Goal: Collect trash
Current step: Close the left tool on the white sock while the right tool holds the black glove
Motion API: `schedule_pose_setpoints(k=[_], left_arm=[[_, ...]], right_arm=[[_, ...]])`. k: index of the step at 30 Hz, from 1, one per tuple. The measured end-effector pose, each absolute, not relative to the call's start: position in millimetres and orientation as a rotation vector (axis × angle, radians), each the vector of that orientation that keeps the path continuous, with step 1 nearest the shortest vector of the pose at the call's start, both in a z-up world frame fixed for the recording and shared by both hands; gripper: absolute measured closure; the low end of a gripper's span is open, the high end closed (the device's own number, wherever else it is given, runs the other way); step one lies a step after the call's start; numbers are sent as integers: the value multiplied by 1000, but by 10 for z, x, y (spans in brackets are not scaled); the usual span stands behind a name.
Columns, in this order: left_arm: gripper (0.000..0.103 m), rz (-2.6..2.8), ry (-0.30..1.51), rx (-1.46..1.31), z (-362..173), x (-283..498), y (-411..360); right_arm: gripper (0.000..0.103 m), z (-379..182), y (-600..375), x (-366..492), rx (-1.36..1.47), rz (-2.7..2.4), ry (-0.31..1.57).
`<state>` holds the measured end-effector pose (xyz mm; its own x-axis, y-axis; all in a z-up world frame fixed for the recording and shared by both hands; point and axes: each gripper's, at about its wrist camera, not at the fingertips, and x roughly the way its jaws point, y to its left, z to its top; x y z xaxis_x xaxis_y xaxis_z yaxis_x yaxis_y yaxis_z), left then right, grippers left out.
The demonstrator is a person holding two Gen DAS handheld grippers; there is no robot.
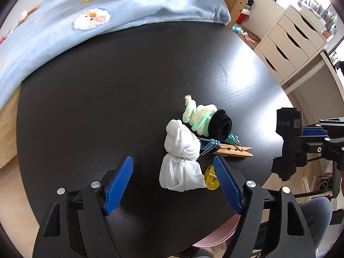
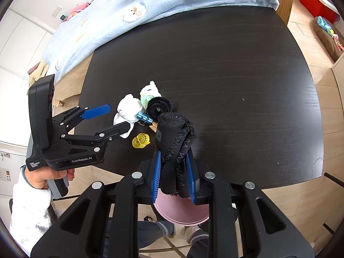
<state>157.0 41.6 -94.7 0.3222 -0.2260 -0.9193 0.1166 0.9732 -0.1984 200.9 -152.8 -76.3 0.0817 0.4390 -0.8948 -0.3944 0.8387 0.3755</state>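
Note:
My right gripper [image 2: 173, 174] is shut on a rolled black fabric band [image 2: 175, 133] and holds it above the table's near edge, over a pink bin [image 2: 182, 211]; it also shows in the left wrist view [image 1: 289, 120]. My left gripper [image 1: 173, 172] is open, its fingers either side of a white cloth bundle [image 1: 181, 161] on the dark table [image 1: 107, 96]. Beside the bundle lie a green-white fuzzy sock [image 1: 198, 116], a black fuzzy roll [image 1: 221, 126], blue binder clips [image 1: 209, 145], a wooden clothespin [image 1: 234, 150] and a yellow tape roll [image 1: 211, 177].
A bed with a light blue blanket [image 1: 64, 32] borders the table's far side. White drawers [image 1: 294, 43] stand at the right. The person's legs and feet [image 2: 172, 230] are under the table's near edge beside the bin.

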Motion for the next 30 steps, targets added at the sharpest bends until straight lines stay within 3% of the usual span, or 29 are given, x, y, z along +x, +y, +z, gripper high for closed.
schedule_pose_setpoints(k=[2, 6, 8, 11, 30], left_arm=[[43, -224, 1231, -112, -982, 1570, 419], [55, -227, 1238, -115, -1029, 1562, 409], [67, -223, 1238, -112, -1038, 1555, 401], [74, -224, 1236, -103, -1030, 1541, 393], [77, -90, 1093, -19, -433, 943, 255]], right_arm=[[81, -772, -1530, 2018, 43, 622, 1354], [81, -791, -1530, 2027, 46, 625, 1357], [81, -799, -1532, 2030, 46, 624, 1358], [81, -811, -1532, 2031, 44, 624, 1357], [81, -474, -1625, 1744, -6, 637, 1249]])
